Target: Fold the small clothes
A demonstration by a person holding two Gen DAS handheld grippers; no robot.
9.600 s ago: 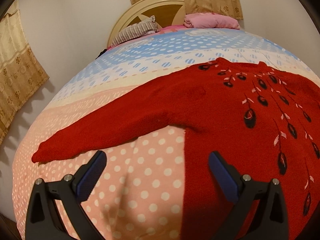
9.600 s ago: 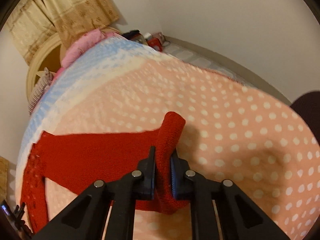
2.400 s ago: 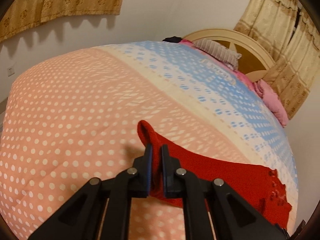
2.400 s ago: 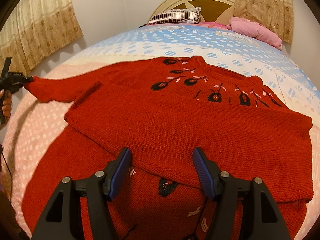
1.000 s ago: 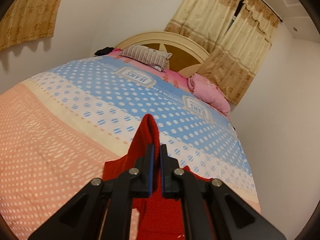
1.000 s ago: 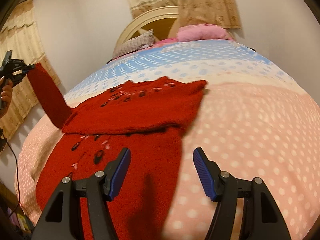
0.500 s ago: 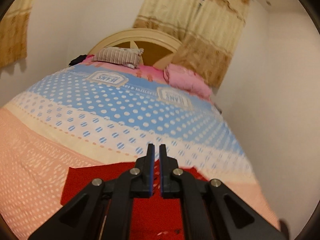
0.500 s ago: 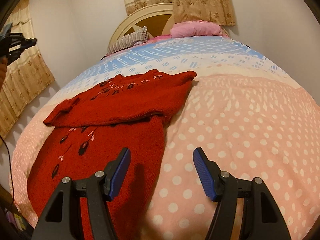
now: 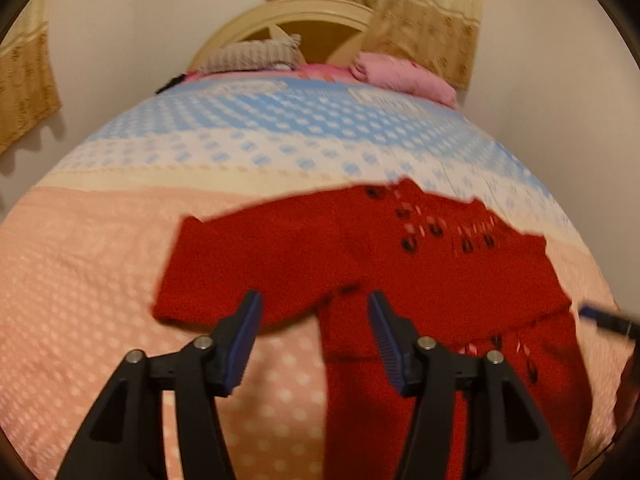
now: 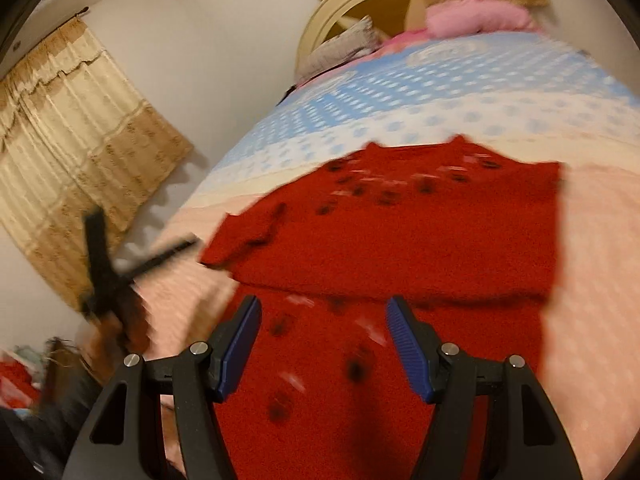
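The red sweater [image 9: 360, 248] lies flat on the bed cover [image 9: 120, 280], mostly on the pink dotted part, with its neck edge reaching the pale and blue bands. It is a knitted piece with small dark and pale motifs near the neck and lower on the front. Both sleeves are folded across the chest, so a thick red band crosses the body from side to side; in the left wrist view the end of the band sticks out to the left over the pink cover. Below the band the body of the sweater [image 10: 360, 380] goes down toward the cameras. Both views are blurred, so the motifs are not sharp.

The left gripper [image 9: 315, 340] hangs above the lower edge of the folded band with its blue pads [image 9: 240, 344] spread wide and nothing between them. The right gripper [image 10: 324, 350] is also spread wide and empty, over the body of the sweater.

At the far end of the bed are a striped pillow [image 9: 252, 54], a pink blanket [image 9: 404, 76] and a cream headboard [image 9: 304, 12]. Beige curtains [image 10: 80, 140] hang on the walls.
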